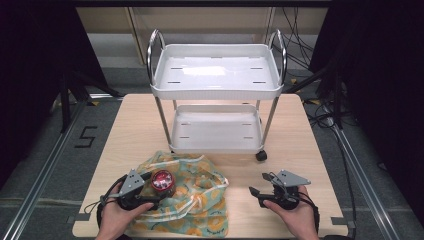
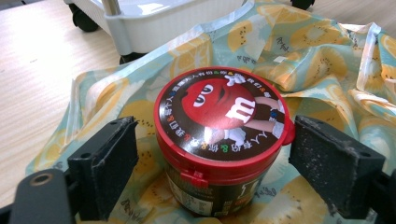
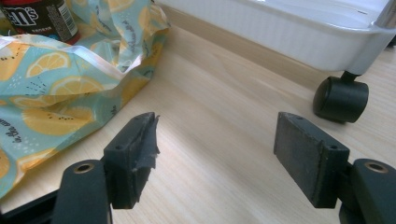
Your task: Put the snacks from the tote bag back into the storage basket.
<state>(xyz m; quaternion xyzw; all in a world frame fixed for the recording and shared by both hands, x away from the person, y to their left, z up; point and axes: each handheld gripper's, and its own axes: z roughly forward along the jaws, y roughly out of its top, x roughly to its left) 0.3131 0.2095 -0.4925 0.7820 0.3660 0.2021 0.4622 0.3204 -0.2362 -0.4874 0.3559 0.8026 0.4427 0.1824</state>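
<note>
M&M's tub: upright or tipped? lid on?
Upright, lid shut. The M&M's tub stands on the lemon-print bag, red lid facing up, between the open left claw jaws, untouched.

This looks like a lab or recording studio set up for data capture, not a home. A small light-wood bench (image 1: 300, 145) stands alone on grey carpeted floor (image 1: 45, 150), flanked by metal rails (image 1: 50, 155) running along both of its side edges. Black curtains (image 1: 30, 60) close off left and right. Loose cables (image 1: 300, 30) trail on the floor beyond the bench's far right corner, and a marking like a "5" (image 1: 86, 136) is taped near its left edge.
</note>
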